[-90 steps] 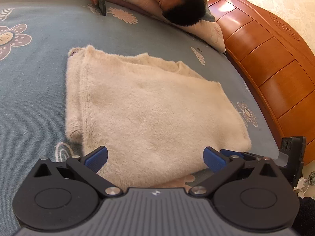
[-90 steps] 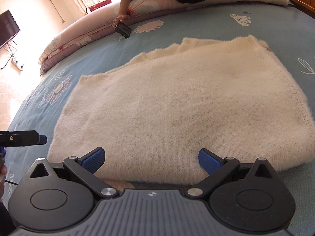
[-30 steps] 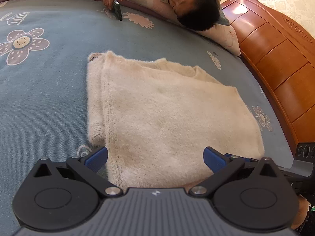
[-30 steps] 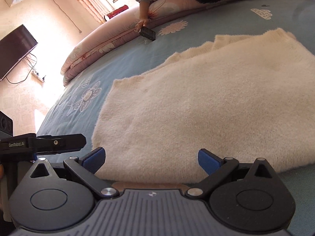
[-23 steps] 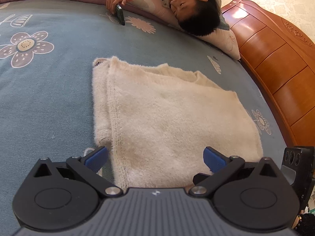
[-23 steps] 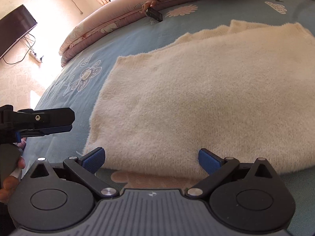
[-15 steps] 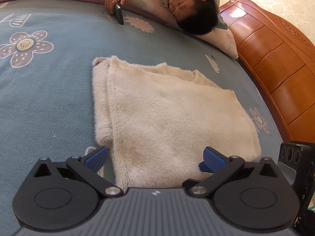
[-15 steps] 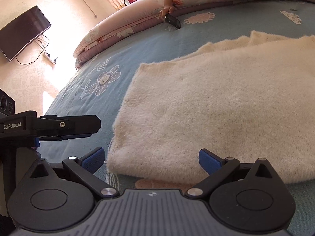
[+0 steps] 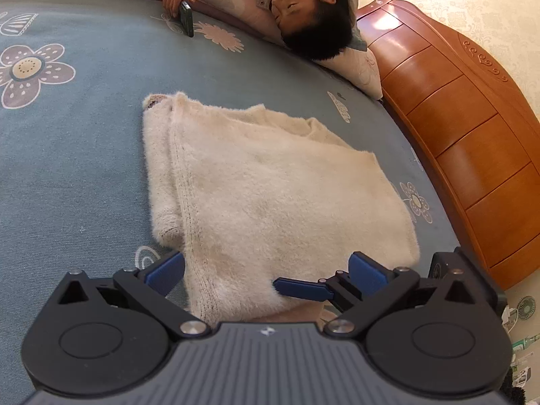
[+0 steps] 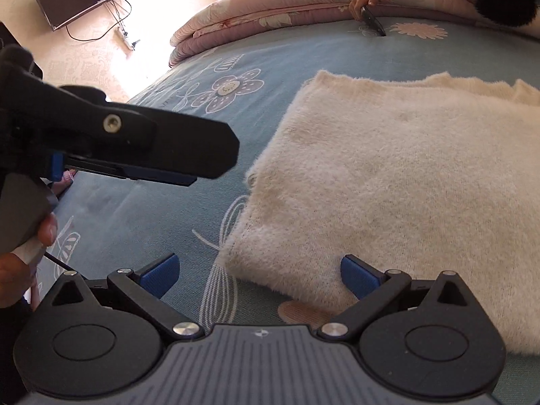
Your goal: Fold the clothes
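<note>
Garment: one cream fleecy knit, folded to a rough rectangle, flat on the blue flowered bed. Long axis runs away from the claws toward the pillow end. Stitched hem on its left side, layers stacked there. Left claw: fingers apart, straddling the near edge. Right claw: fingers apart, at the near left corner.

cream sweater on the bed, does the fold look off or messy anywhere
Slightly. On the cream sweater the left side is uneven: a folded-under layer sticks out past the top layer's stitched edge, ending in a bunched corner at the far end. The far edge also shows stepped layers. Both the left gripper and right gripper are open.
</note>
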{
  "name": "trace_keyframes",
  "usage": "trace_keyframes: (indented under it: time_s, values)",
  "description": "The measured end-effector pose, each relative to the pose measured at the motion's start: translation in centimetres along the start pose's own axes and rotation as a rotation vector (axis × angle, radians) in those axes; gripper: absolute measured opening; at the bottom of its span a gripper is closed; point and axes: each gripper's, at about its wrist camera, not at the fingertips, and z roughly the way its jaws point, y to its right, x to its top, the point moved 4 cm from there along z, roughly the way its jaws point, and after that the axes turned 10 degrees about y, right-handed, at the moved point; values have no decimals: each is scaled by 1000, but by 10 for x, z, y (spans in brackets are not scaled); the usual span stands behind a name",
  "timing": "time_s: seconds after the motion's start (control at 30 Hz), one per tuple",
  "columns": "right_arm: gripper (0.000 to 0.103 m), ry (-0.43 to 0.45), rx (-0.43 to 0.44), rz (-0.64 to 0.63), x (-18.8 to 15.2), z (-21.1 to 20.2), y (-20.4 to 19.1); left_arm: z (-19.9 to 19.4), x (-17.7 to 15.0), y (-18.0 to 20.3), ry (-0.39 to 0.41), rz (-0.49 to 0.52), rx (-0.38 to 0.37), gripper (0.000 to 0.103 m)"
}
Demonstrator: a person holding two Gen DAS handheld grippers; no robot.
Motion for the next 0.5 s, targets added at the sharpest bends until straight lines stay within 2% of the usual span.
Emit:
trace_keyframes:
  time_s: [0.17, 0.43, 0.5]
  values:
    - [103, 27, -66, -22, -18, -29, 1, 8, -3, 0, -24, -45, -67, 102]
    - [103, 59, -193, -2, -50, -87, 16, 54, -32, 29, -185, 19, -102, 102]
    - [103, 64, -223, 26, -54, -98, 25, 66, -41, 31, -215, 29, -84, 102]
